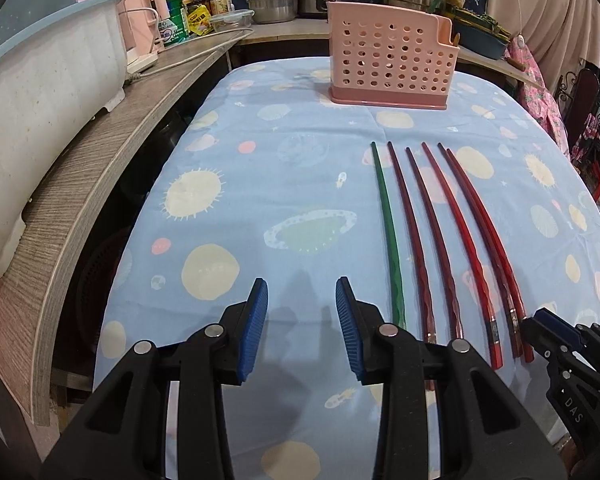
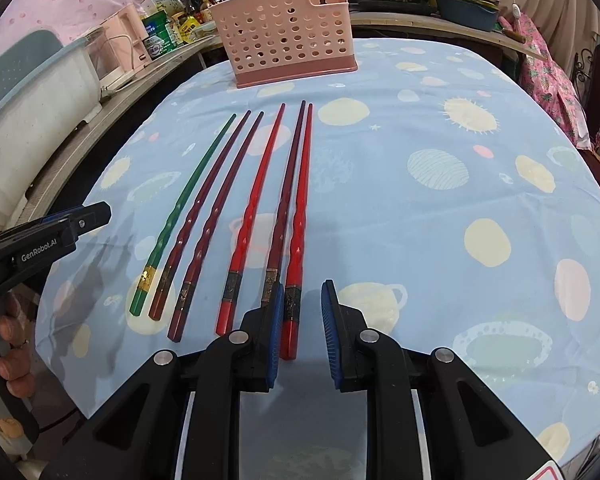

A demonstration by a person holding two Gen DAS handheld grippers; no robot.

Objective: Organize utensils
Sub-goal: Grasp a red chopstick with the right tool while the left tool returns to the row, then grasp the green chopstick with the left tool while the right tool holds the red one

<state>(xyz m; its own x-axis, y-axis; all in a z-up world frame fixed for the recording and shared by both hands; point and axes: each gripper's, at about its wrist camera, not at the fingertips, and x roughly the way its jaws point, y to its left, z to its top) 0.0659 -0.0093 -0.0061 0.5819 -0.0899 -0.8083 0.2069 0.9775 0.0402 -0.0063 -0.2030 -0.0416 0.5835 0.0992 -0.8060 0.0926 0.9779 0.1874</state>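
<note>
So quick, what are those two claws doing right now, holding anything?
Left gripper: open, holding nothing, over bare tablecloth.
Right gripper: open, nothing gripped; the rightmost red chopstick lies between its fingers.

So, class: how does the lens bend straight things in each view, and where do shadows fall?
Left wrist view: the chopsticks bow outward and the wooden shelf edge curves; soft shadow lies under the left gripper. Right wrist view: the green chopstick curves; shadow beside it.
</note>
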